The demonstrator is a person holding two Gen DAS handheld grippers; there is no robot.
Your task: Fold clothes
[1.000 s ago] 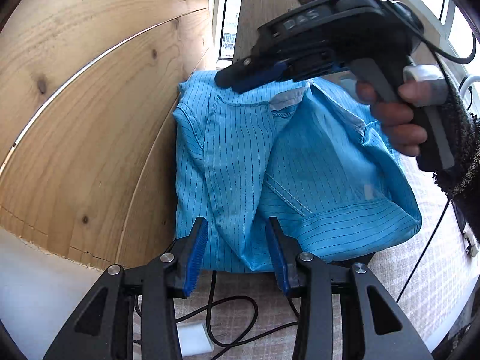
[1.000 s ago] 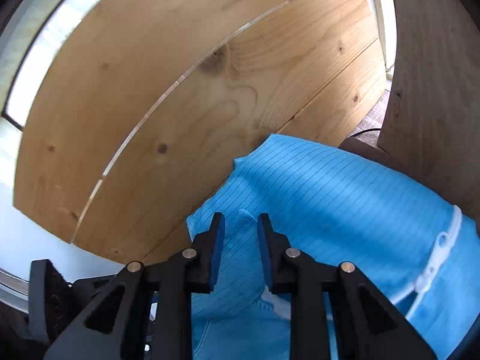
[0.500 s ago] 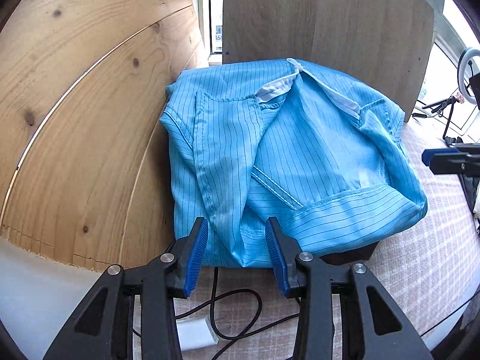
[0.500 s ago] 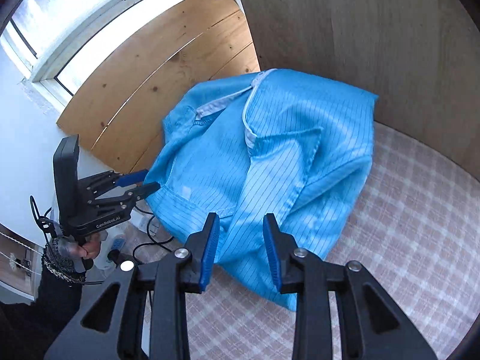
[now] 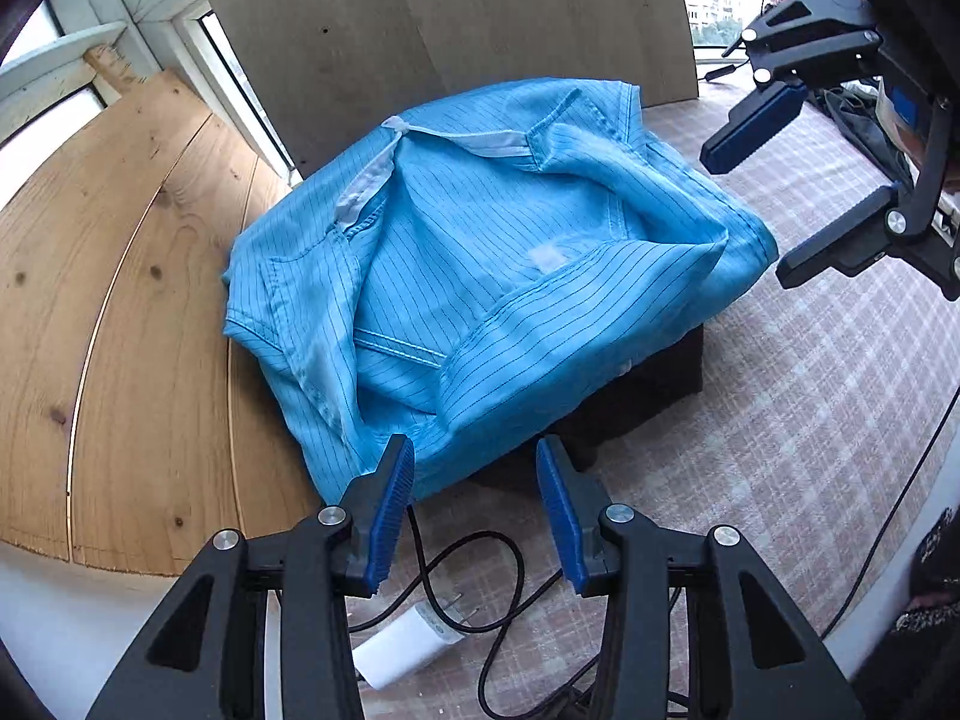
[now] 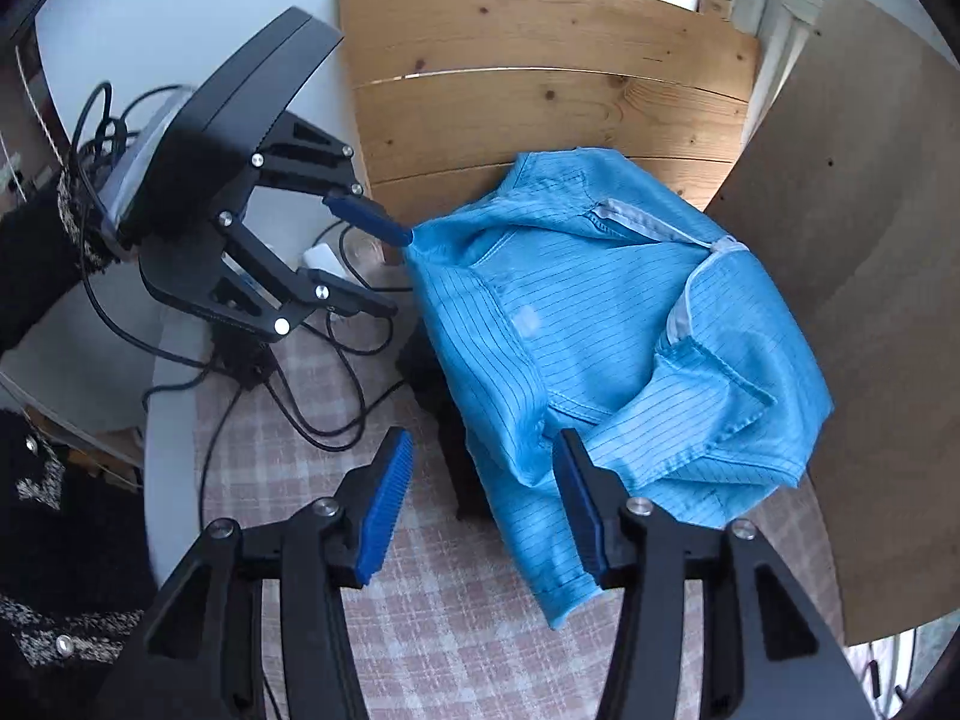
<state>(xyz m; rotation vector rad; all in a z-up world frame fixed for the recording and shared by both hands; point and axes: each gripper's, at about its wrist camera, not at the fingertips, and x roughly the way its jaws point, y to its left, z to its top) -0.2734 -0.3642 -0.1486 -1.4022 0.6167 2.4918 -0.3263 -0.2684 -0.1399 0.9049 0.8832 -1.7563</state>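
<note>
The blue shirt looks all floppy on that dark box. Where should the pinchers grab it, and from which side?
Probably the blue shirt's hanging flap, which droops off the dark box over the checked cloth. It lies loose and thin, so the open right gripper, already beside it, could slide one finger under from the front. Both grippers hold nothing.

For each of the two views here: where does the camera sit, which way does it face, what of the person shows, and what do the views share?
Left wrist: on the left gripper, angled down at the blue garment from its near edge; own blue-padded fingers show, the right gripper at upper right.
Right wrist: on the right gripper, angled down at the garment from the opposite side; the left gripper and a dark sleeve show.
Shared: the garment, pine boards, checked cloth, white charger.
</note>
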